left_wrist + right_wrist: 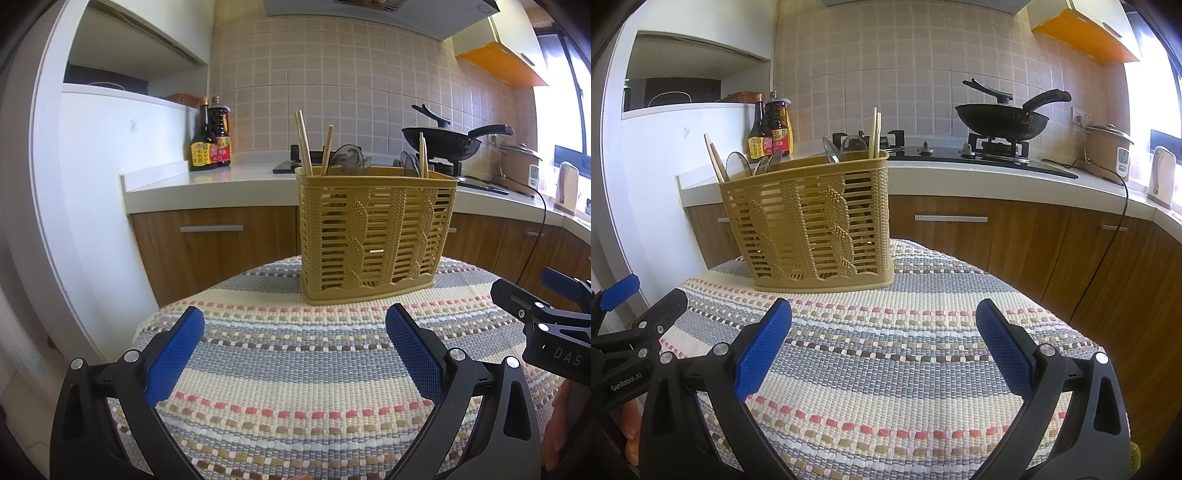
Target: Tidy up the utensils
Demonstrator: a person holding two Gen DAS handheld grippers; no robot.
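Observation:
A tan plastic utensil basket (376, 236) stands upright at the far side of a table covered with a striped woven cloth (295, 369). Wooden chopsticks (303, 146) and dark clear spoons (349, 157) stick out of its top. It also shows in the right wrist view (820, 221), with chopsticks (876, 133) and spoons (738, 162). My left gripper (295, 332) is open and empty above the cloth, short of the basket. My right gripper (884, 325) is open and empty, to the right of the left one.
Behind the table runs a white kitchen counter (207, 181) with wooden cabinets. Sauce bottles (210, 136) stand on it at the left. A black wok (1001, 118) sits on the stove. A rice cooker (1106, 151) and kettle (1163, 177) stand at the right.

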